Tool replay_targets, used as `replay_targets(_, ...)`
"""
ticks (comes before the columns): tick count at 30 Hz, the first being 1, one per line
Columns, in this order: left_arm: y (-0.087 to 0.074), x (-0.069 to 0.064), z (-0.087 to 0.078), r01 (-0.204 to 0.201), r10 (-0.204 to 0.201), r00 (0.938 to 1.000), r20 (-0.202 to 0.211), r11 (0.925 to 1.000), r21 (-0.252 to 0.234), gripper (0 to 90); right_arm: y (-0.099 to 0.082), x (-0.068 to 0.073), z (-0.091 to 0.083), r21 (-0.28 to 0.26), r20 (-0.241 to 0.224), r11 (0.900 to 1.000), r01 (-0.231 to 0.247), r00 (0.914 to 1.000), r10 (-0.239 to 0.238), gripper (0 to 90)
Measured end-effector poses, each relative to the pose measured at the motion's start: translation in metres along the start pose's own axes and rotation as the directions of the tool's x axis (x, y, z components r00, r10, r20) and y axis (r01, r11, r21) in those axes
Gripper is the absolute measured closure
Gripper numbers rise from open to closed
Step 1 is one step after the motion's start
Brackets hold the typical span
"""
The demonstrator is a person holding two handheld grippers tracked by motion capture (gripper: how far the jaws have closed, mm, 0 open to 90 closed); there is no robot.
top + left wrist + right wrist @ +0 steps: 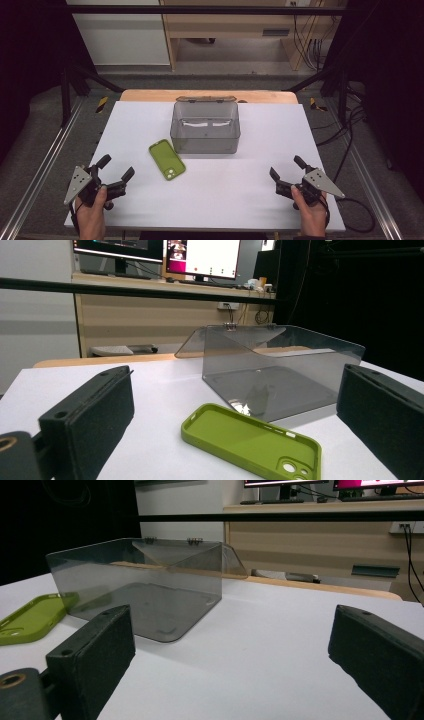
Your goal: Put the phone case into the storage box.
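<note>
Both grippers released, holding nothing: left gripper [116, 171] near table's [260, 200] front-left corner, right gripper [287, 172] near front-right. Green phone case [167, 159] lies flat left of centre, just beside clear box [205, 128]. Risk: thin case slips from your pads, or you knock box

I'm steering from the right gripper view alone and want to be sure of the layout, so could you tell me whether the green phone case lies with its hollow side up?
Observer: Yes, the green phone case lies hollow side up, with its camera cut-out at the end nearest the left gripper.
Operator: Thank you. Is that gripper holding anything?
Observer: No, its jaws stand open and apart from the case, low over the white table at its near left.
Operator: And is there anything inside the clear box?
Observer: From the high view, the clear box has nothing inside, and its hinged lid is folded back behind it.
</note>
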State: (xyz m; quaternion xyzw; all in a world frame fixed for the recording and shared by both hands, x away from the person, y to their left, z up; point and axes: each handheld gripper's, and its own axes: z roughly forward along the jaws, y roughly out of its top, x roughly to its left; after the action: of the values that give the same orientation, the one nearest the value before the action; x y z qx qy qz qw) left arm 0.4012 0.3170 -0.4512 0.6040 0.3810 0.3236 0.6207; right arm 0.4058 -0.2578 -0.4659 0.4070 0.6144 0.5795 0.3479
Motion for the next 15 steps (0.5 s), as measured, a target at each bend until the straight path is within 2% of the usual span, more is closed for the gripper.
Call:
replay_targets(10, -0.0012, -0.0012, 0.0022, -0.007, 0.007, 1.0000, -0.005, 1.0000, 0.002, 1.5, -0.0002, 0.0017, 0.0015, 0.016, -0.002, 0.9993, -0.034, 0.9994, 0.034, 3.9)
replay_targets(15, -0.0016, -0.0013, 0.0023, -0.009, 0.009, 1.0000, -0.004, 1.0000, 0.004, 1.5, -0.0010, 0.0016, 0.0031, 0.041, 0.036, 0.9985, -0.036, 0.9988, 0.035, 3.4)
